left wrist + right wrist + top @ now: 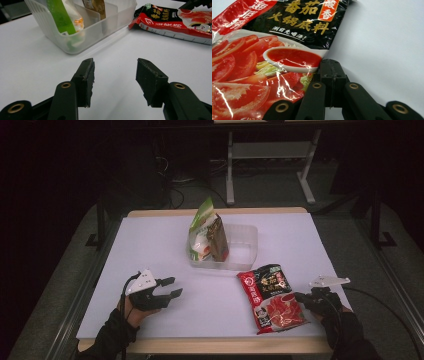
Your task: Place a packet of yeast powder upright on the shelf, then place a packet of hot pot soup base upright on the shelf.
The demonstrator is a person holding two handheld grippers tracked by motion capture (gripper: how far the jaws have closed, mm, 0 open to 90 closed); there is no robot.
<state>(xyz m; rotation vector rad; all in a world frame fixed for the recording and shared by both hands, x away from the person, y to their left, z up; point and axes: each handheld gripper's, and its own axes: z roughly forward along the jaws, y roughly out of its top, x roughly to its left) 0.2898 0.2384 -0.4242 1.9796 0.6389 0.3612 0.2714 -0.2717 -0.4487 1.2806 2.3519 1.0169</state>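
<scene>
Nearby, clear bin (247, 240) behind red packet (272, 297), upright bags (207, 232).

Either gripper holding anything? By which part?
Right gripper is shut on the red packet's right edge. Left gripper is open, empty.

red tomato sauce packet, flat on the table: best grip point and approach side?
The right edge of the red tomato packet, approached from the right, low along the table. It lies flat, so only a thin rim offers itself to pinch. The right gripper sits there, jaws closed at that edge; whether film lies between them I cannot tell. The left gripper is open, well clear.
</scene>
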